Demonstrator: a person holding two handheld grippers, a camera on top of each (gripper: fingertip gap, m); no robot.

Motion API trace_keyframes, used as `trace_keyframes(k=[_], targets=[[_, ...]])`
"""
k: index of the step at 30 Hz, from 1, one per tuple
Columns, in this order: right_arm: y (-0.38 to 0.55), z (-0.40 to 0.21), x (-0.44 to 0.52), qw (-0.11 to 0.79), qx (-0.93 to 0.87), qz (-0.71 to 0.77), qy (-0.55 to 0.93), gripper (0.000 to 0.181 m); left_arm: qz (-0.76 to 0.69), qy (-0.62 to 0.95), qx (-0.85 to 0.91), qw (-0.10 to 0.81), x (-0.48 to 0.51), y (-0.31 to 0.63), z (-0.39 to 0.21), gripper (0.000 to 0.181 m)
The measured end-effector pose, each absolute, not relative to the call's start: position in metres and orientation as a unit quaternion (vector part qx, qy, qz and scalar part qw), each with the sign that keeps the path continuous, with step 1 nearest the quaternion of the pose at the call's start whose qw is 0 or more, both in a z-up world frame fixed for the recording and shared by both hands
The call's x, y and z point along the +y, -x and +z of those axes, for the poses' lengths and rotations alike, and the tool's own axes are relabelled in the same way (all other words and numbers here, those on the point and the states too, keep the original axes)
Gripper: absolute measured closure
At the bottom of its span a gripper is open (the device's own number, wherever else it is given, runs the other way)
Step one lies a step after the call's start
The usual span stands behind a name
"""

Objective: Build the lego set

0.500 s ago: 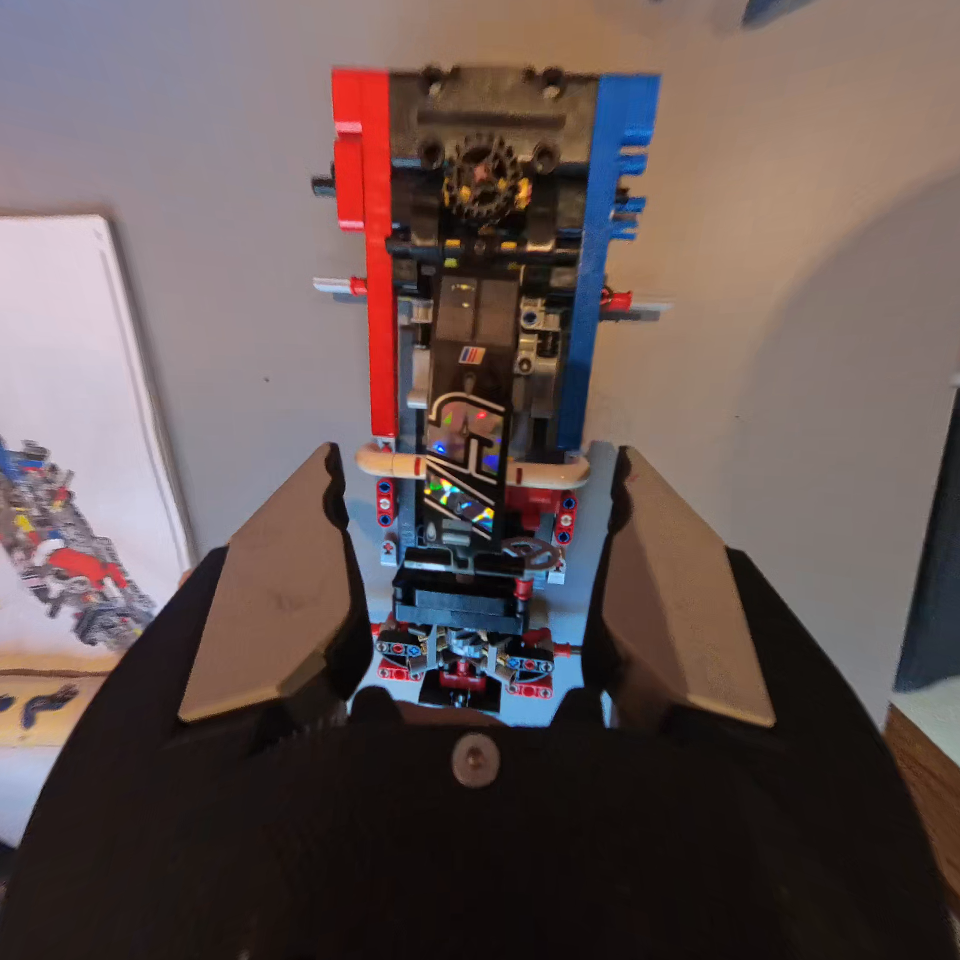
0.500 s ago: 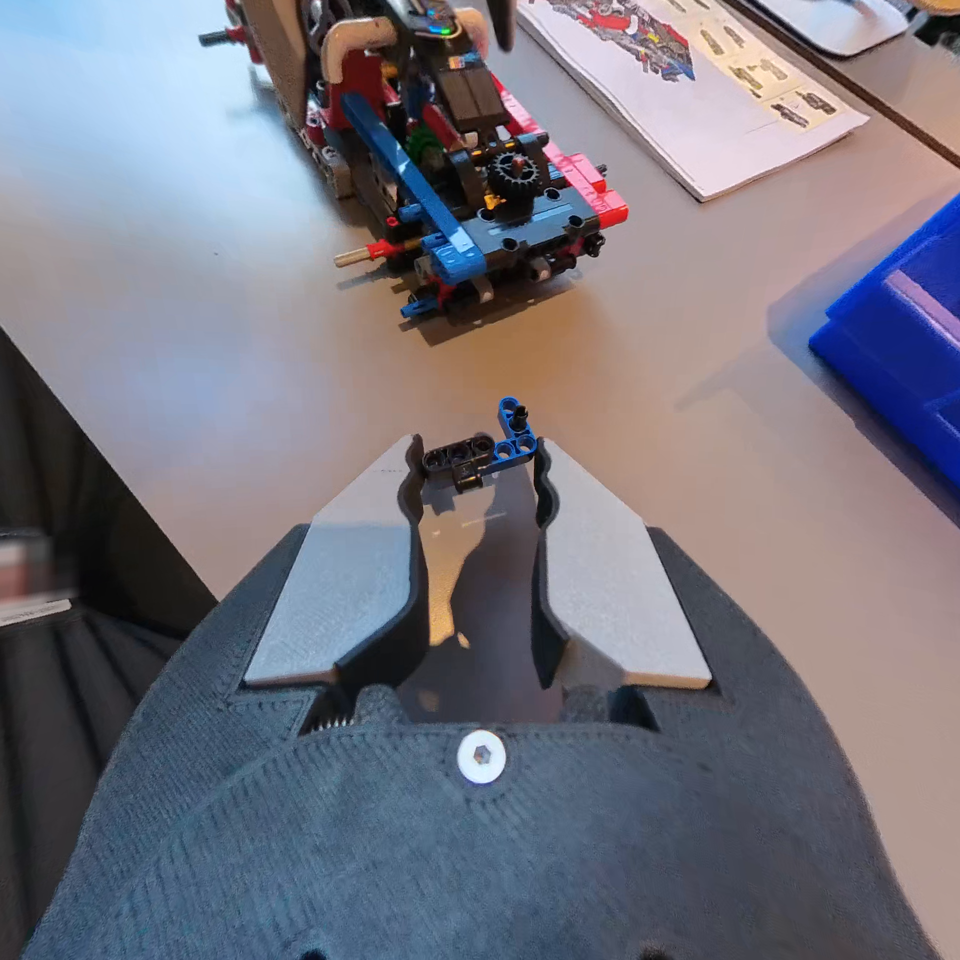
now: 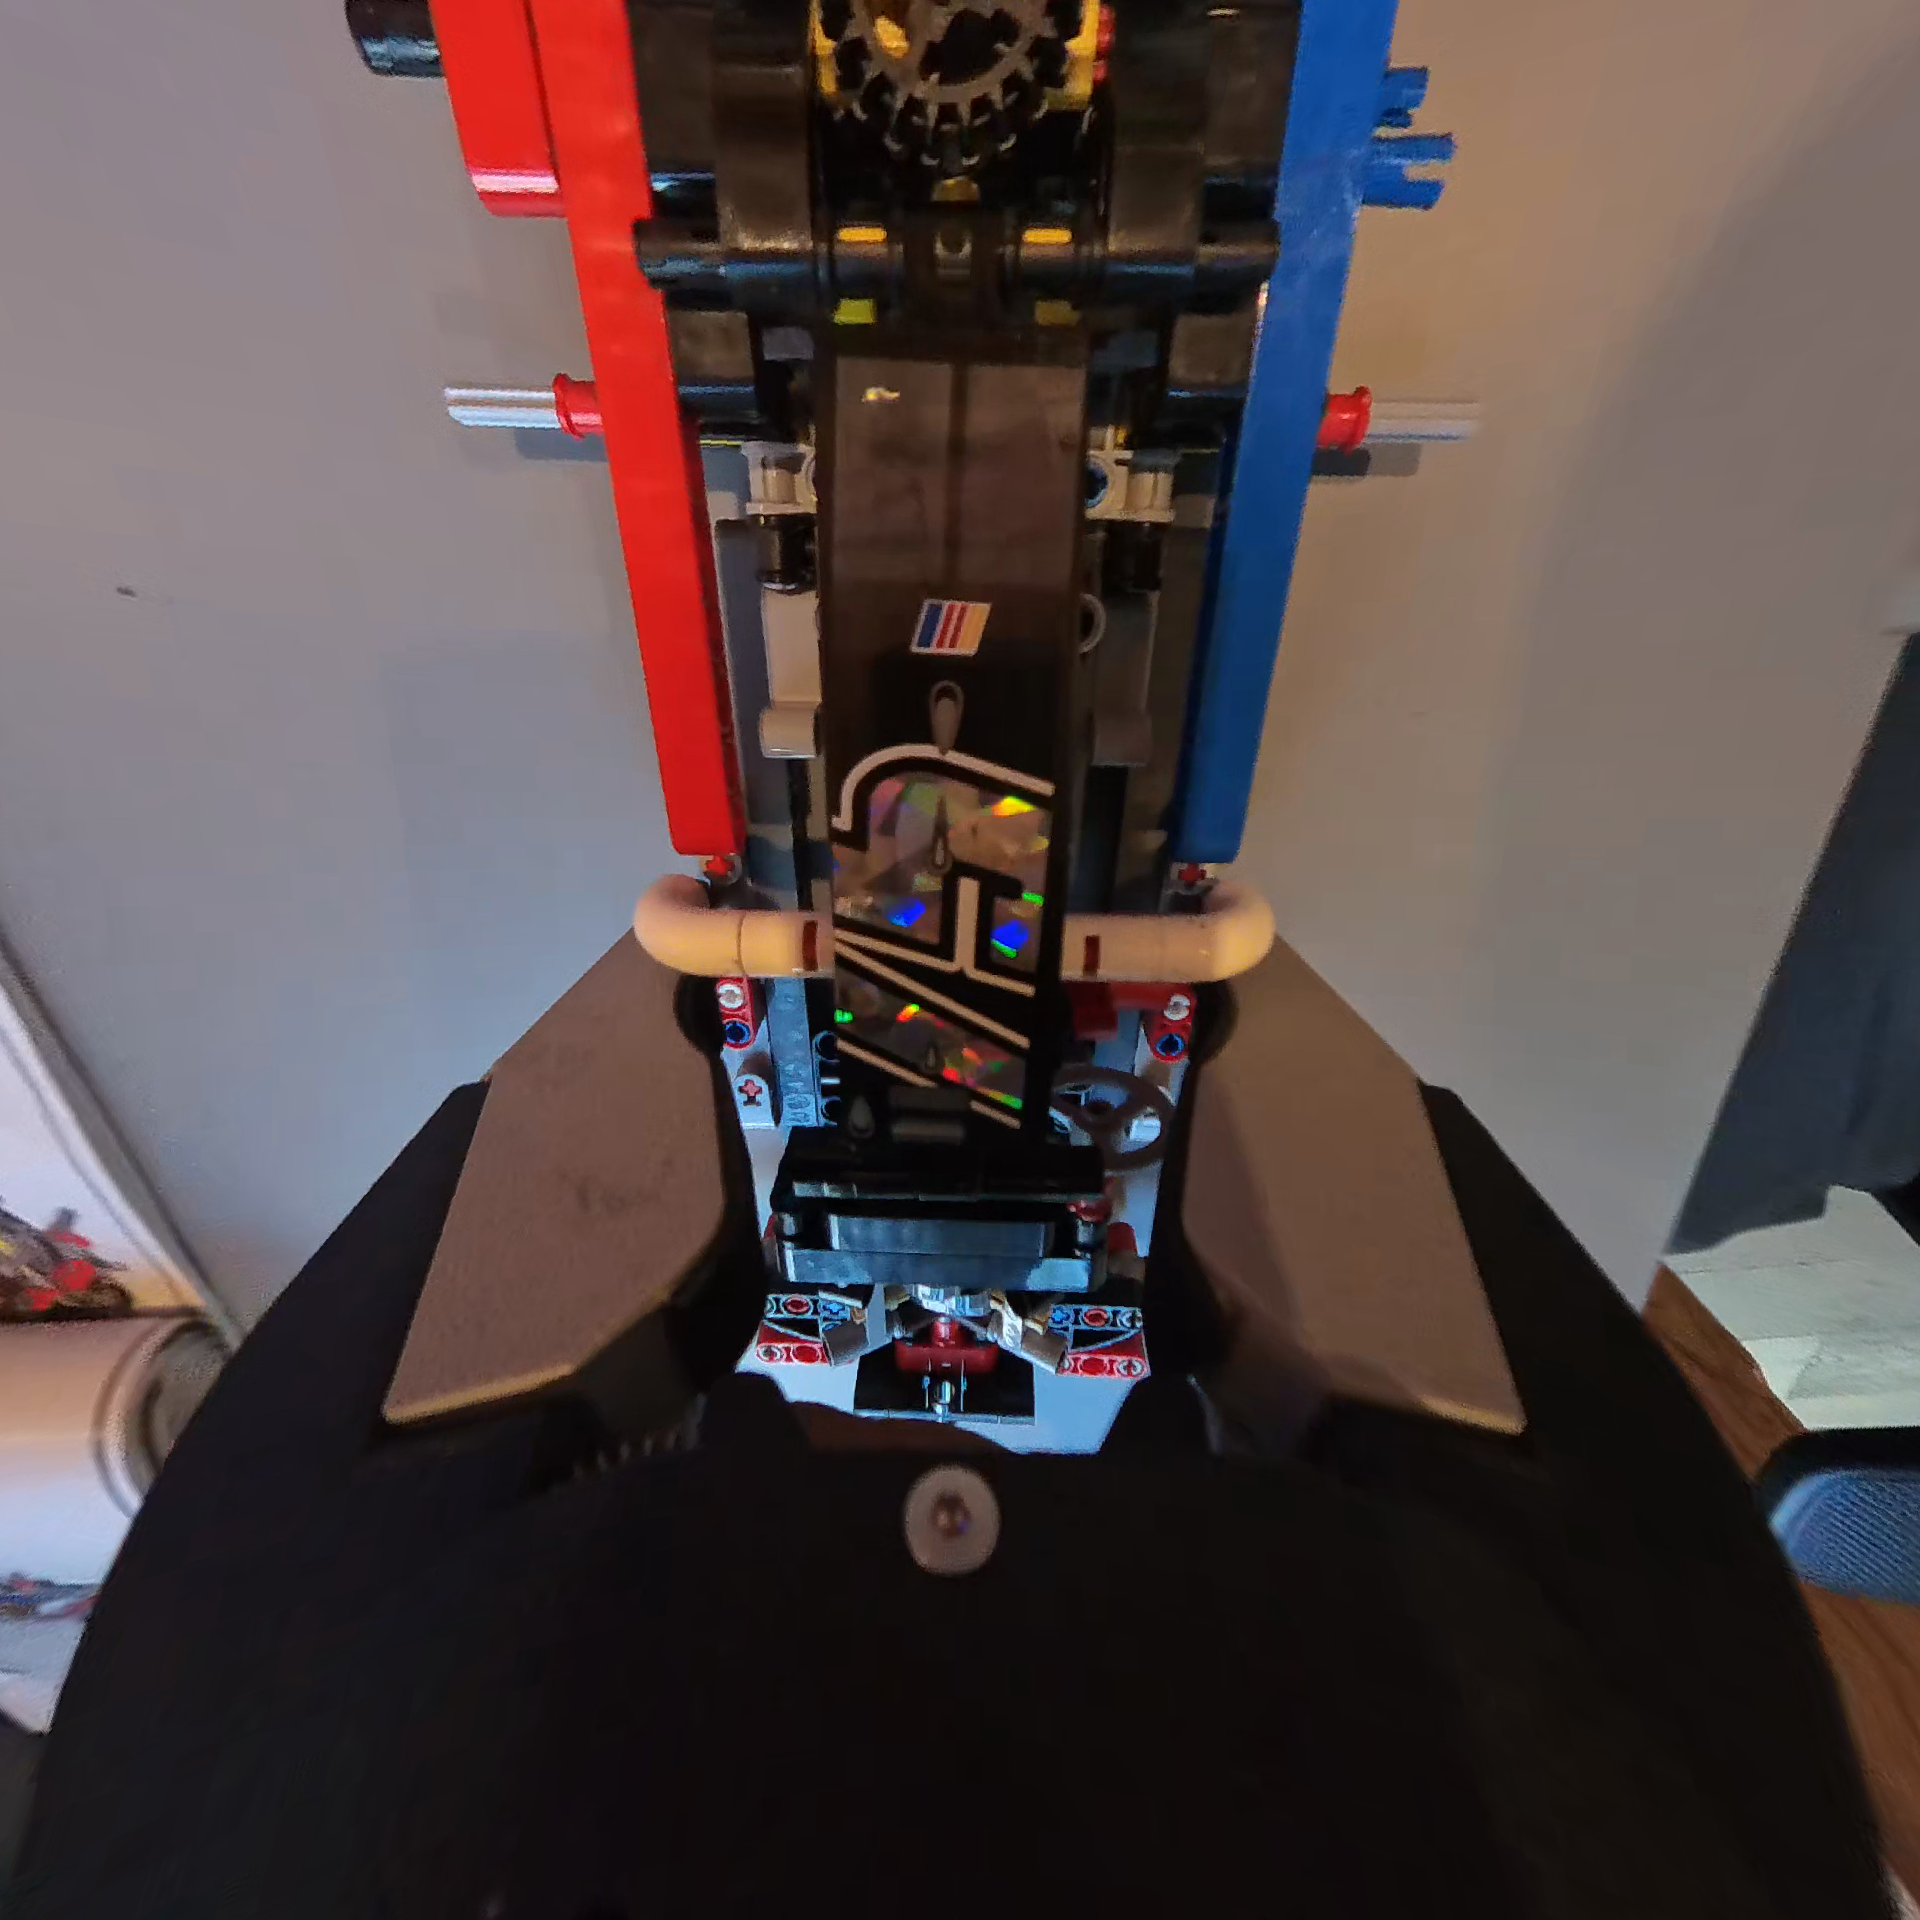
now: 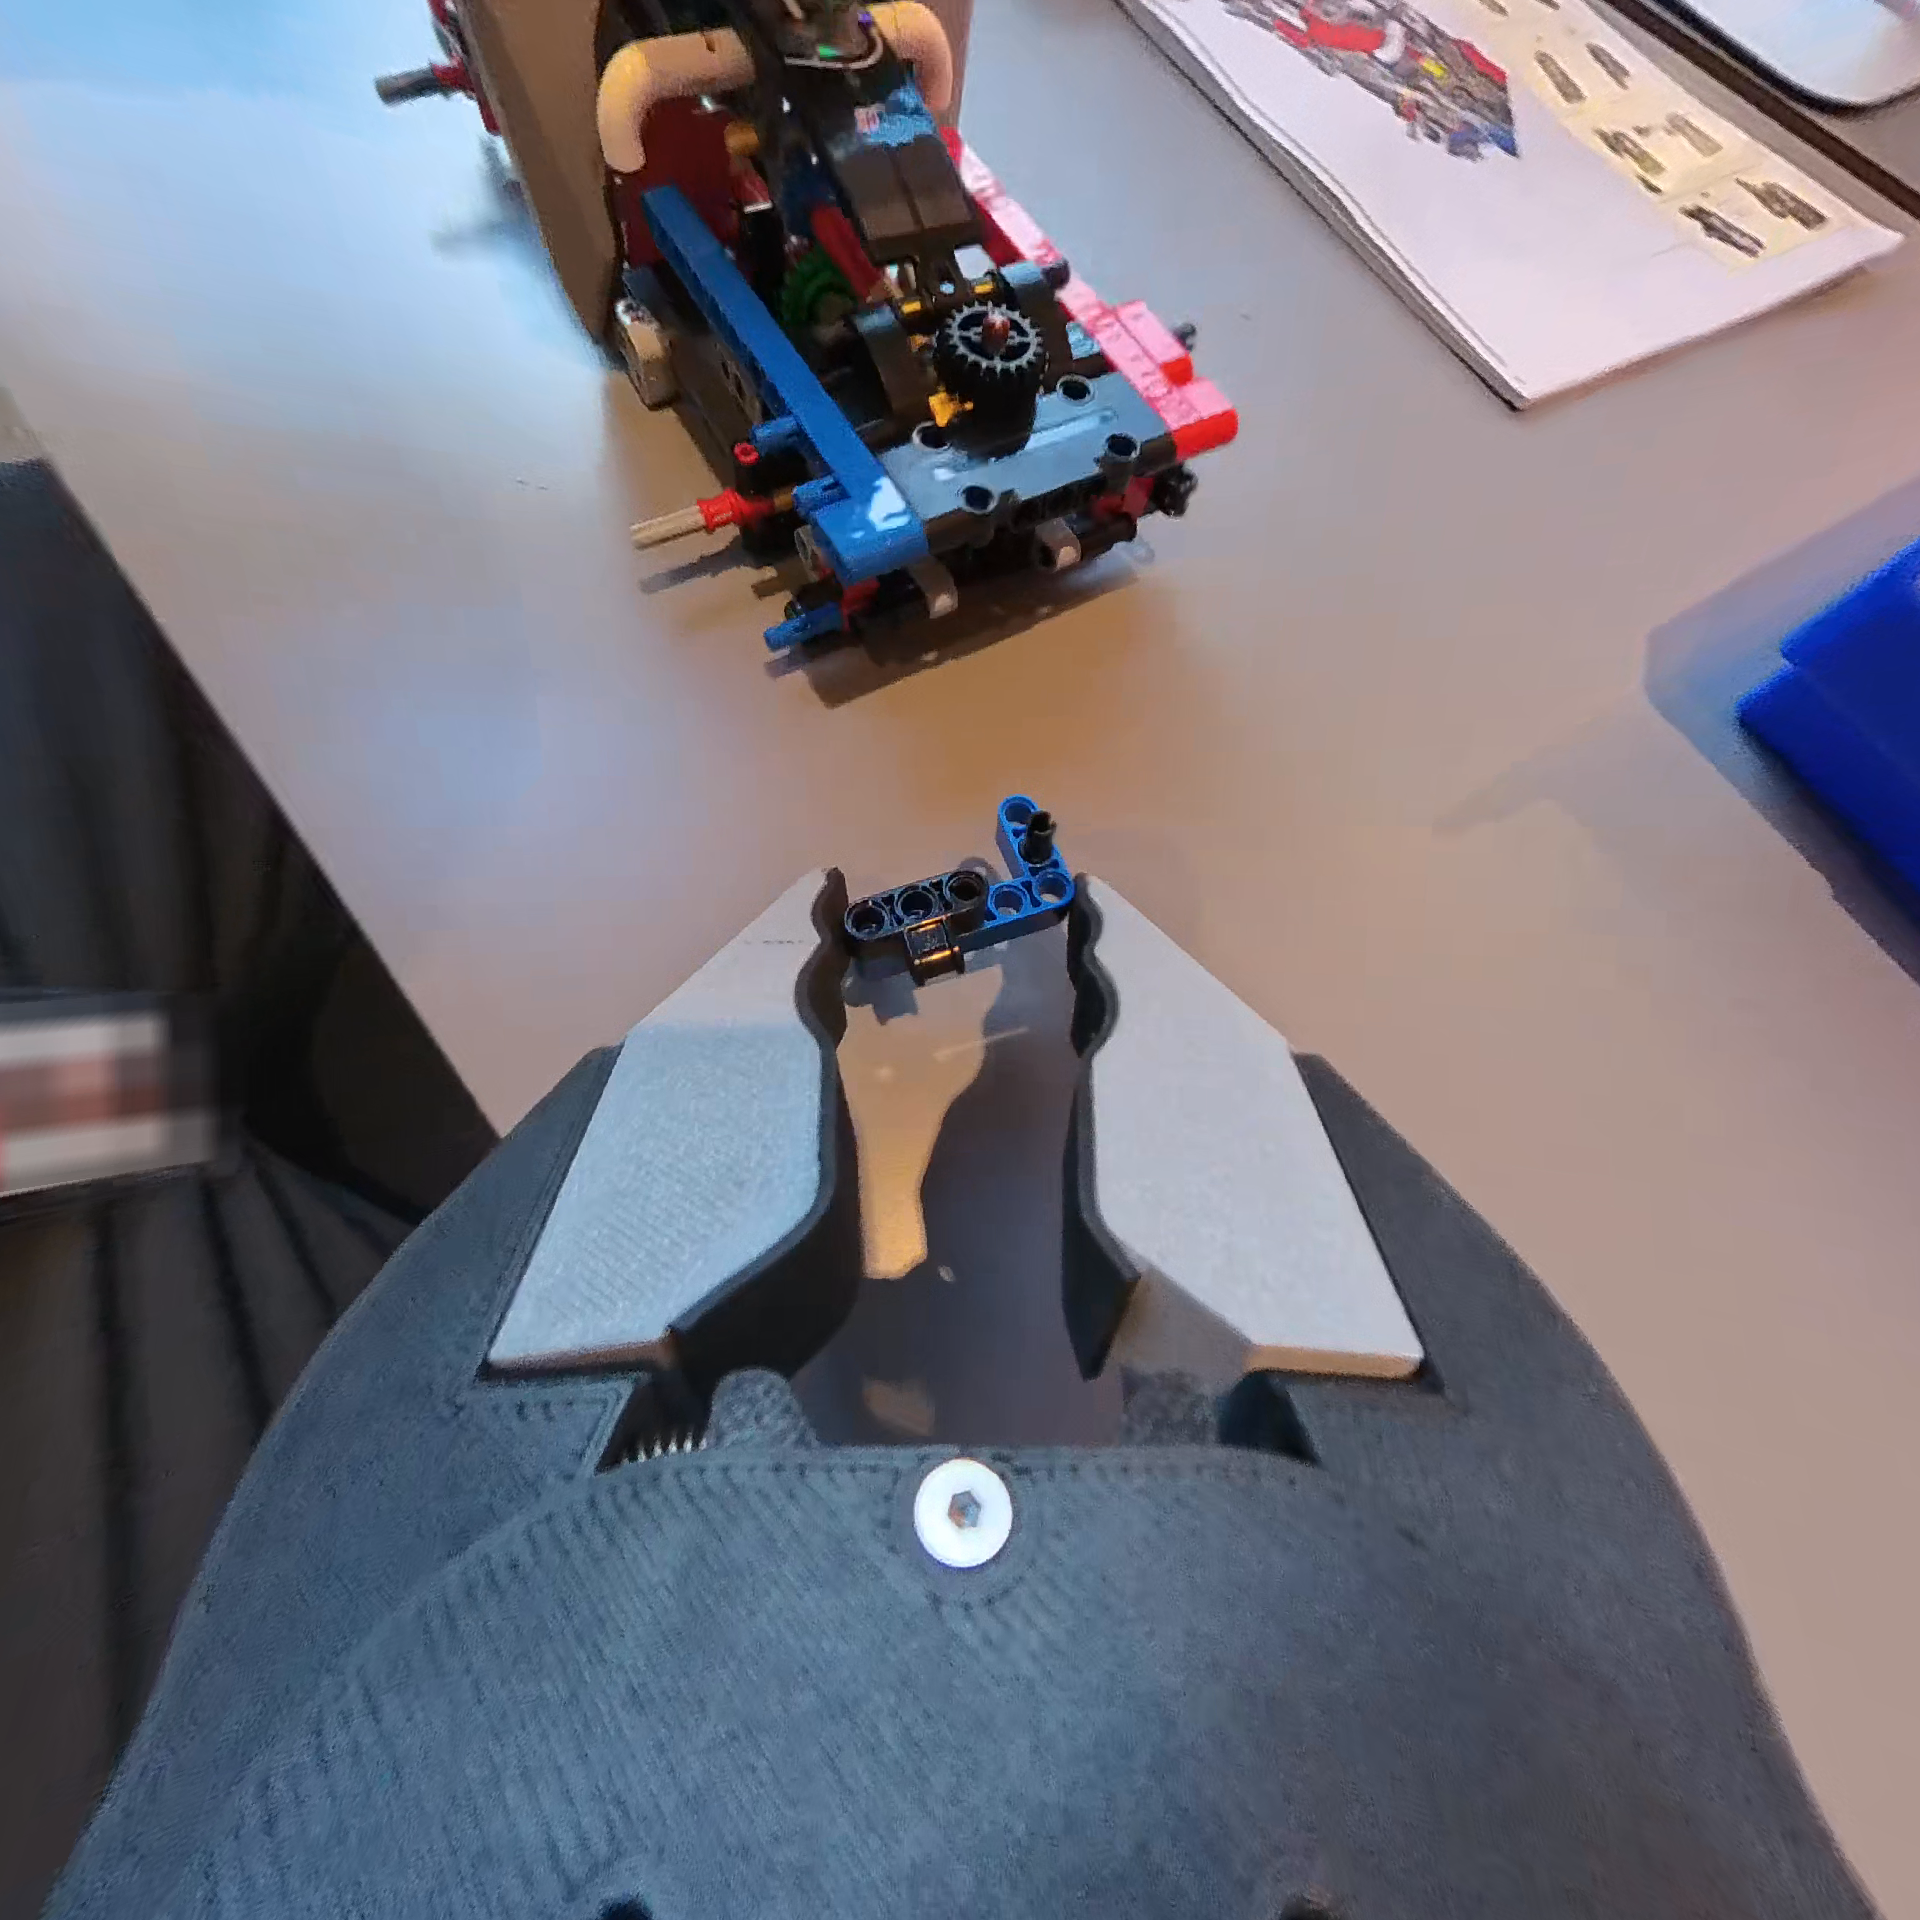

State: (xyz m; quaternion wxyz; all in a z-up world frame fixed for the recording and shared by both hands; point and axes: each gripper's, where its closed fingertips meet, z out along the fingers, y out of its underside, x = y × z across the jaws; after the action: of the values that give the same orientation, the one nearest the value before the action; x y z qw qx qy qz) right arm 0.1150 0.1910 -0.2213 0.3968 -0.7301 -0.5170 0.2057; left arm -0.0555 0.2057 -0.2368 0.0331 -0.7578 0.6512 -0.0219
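Lying lengthwise on the grey tabletop [image 4: 1351,644], the half-built Lego car chassis [image 3: 951,644] shows a long red beam [image 3: 644,520] down one flank and a long blue beam [image 3: 1262,540] down the other. A black centre panel [image 3: 951,790] with a holographic sticker runs between them, a black gear [image 3: 951,73] sits at the far end, and a tan curved tube [image 3: 707,935] crosses the near end, with a small grey steering wheel [image 3: 1107,1112] just behind it. Grey axles with red bushes stick out at both sides.

The left tongs [image 3: 951,997] are spread wide, and the chassis's near end sits between their fingers; in the left wrist view the pads look right against its sides, though I cannot tell whether they press it.

The right tongs [image 4: 951,904] pinch a small sub-assembly [image 4: 956,904] at their tips: a black three-hole beam [image 4: 909,909] joined to a blue L-shaped beam [image 4: 1029,873] carrying a black pin. It is held above the tabletop, well apart from the chassis's gear end [image 4: 987,348]. An instruction booklet [image 4: 1507,197] lies beyond on the right, a blue bin [image 4: 1849,707] at the right edge.
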Motion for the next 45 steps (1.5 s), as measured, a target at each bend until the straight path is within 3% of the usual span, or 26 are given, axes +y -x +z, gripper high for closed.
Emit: trace_keyframes(k=[7,14,22,23,25,26,31,36,45], targets=[[-0.101,-0.231,0.170,0.394,-0.571,0.171,0.699,0.143,-0.021,0.794,0.606,0.043,0.155,0.055,-0.237,0.092],[-0.099,-0.220,0.157,0.449,-0.573,0.167,0.665,0.143,-0.069,0.805,0.584,0.074,0.137,0.052,-0.232,0.084],[-0.094,-0.189,0.139,0.534,-0.562,0.173,0.607,0.143,-0.117,0.834,0.475,0.256,0.144,0.065,-0.149,0.084],[-0.091,-0.182,0.136,0.547,-0.560,0.176,0.597,0.143,-0.149,0.830,0.456,0.285,0.137,0.055,-0.136,0.094],[-0.083,-0.167,0.126,0.573,-0.559,0.181,0.572,0.143,-0.260,0.792,0.445,0.328,0.108,0.012,-0.116,0.147],[-0.079,-0.159,0.122,0.586,-0.558,0.180,0.559,0.143,-0.305,0.775,0.437,0.339,0.096,-0.009,-0.114,0.160],[-0.060,-0.137,0.104,0.630,-0.567,0.156,0.507,0.143,-0.386,0.765,0.371,0.359,0.096,-0.064,-0.138,0.140],[-0.056,-0.144,0.100,0.642,-0.589,0.101,0.480,0.143,-0.467,0.738,0.320,0.368,0.102,-0.073,-0.129,0.156],[-0.055,-0.150,0.104,0.634,-0.598,0.127,0.474,0.144,-0.406,0.715,0.413,0.392,0.099,-0.076,-0.138,0.172]])
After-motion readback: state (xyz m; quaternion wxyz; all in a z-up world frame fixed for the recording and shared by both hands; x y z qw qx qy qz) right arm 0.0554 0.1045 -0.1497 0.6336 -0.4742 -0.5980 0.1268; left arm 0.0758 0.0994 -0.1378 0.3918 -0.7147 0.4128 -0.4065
